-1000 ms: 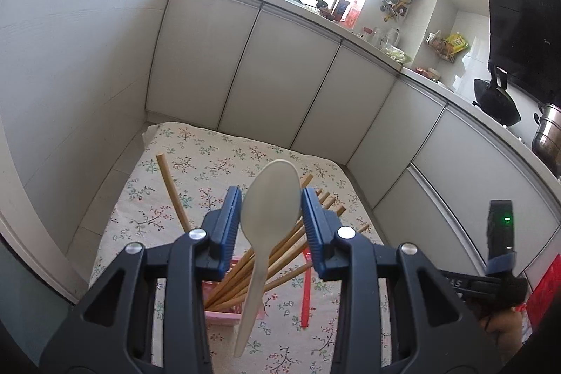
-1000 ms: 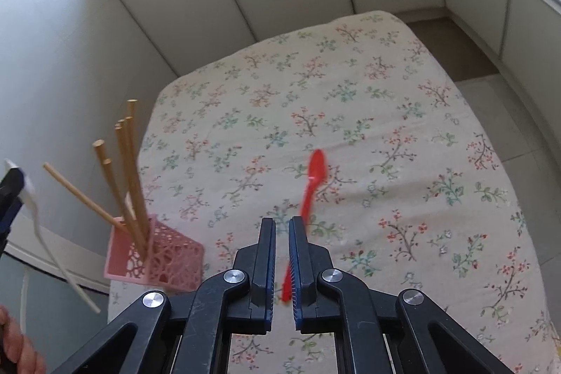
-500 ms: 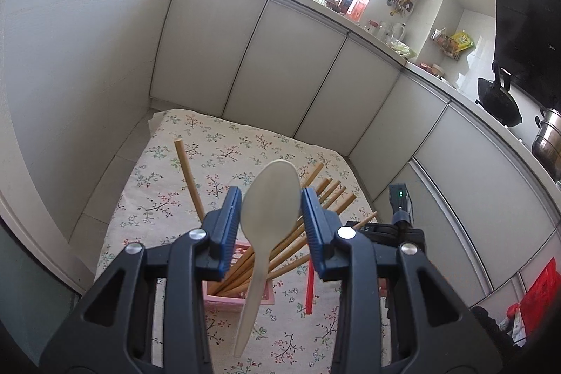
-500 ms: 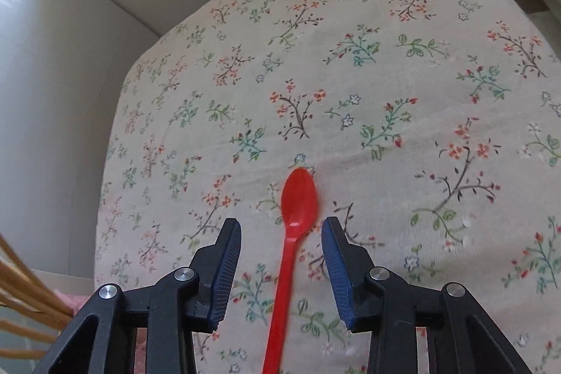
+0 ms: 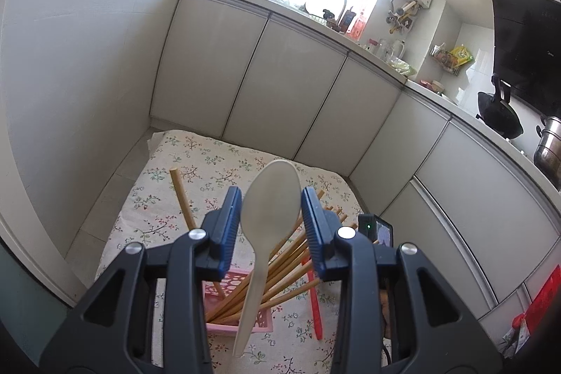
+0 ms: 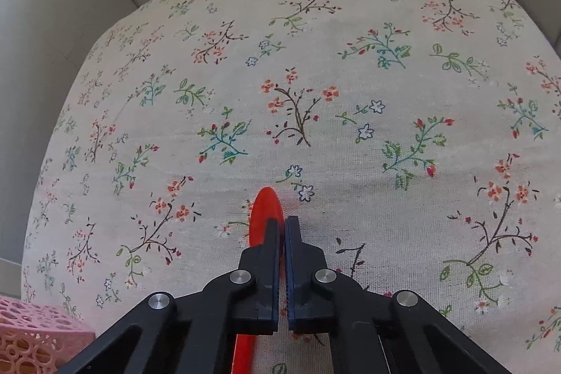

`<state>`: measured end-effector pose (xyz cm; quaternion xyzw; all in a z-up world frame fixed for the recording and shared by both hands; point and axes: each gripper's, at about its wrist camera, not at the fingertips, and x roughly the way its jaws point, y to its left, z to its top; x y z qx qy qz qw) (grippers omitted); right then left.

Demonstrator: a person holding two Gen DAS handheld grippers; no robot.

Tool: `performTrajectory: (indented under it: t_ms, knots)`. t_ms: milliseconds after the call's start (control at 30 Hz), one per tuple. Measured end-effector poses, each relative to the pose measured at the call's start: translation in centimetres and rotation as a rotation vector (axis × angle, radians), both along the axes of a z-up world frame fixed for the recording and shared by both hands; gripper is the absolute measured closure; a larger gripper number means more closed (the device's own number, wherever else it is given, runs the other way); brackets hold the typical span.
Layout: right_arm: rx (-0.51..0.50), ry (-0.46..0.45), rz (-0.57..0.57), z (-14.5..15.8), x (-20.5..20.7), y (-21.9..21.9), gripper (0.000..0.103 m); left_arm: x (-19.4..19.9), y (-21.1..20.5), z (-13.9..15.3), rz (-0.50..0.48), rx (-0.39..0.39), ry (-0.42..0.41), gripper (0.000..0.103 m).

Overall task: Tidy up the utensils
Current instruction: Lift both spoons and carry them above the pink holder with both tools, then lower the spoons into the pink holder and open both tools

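Note:
My left gripper (image 5: 271, 204) is shut on the bowl of a white plastic spoon (image 5: 270, 205) and holds it high, handle hanging down over the pink perforated basket (image 5: 261, 321). Several wooden chopsticks (image 5: 280, 269) lean in that basket. A red plastic spoon (image 6: 264, 209) lies on the floral tablecloth (image 6: 315, 76); it also shows in the left wrist view (image 5: 315, 307), right of the basket. My right gripper (image 6: 282, 221) is down at the cloth, jaws closed together over the red spoon's bowl. Whether they grip it is hidden.
The basket's corner (image 6: 31, 325) sits at the lower left of the right wrist view. White cabinet doors (image 5: 280, 76) and a wall (image 5: 70, 58) close in the table at the back and left. The right gripper's body (image 5: 375, 230) stands just right of the basket.
My right gripper dropped lower onto the red spoon and its jaws went from open to closed. My left gripper rose and tilted up a little, still holding the white spoon.

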<state>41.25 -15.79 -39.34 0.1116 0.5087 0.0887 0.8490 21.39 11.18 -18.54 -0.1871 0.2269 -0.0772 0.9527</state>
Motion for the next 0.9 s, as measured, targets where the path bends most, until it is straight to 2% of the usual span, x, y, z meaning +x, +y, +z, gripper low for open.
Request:
performTrajectory:
  t_ms: [167,367,567,633,700,900]
  knots:
    - [0.045,-0.068,-0.031,3.3,-1.8,-1.6,0.102,0.9,-0.2,-0.2,0.016,-0.012,-0.057,0.066]
    - [0.061,-0.192,-0.064,8.3,-4.0,-2.0,0.102,2.2,-0.9,-1.9,0.037,0.075,-0.140,0.066]
    - [0.092,-0.291,-0.077,12.1,-6.0,-2.3,0.102,3.5,-0.6,-3.5,0.042,0.090,-0.104,0.066]
    - [0.104,-0.314,-0.079,13.1,-6.7,-2.3,0.102,3.6,-0.8,-3.5,0.035,0.108,-0.085,0.060]
    - [0.110,-0.339,-0.081,14.2,-7.4,-2.2,0.102,3.5,-0.9,-3.4,0.029,0.114,-0.068,0.049]
    - [0.157,-0.457,-0.091,18.4,-11.0,-1.9,0.102,2.2,-0.1,-1.5,0.029,0.103,0.010,0.040]
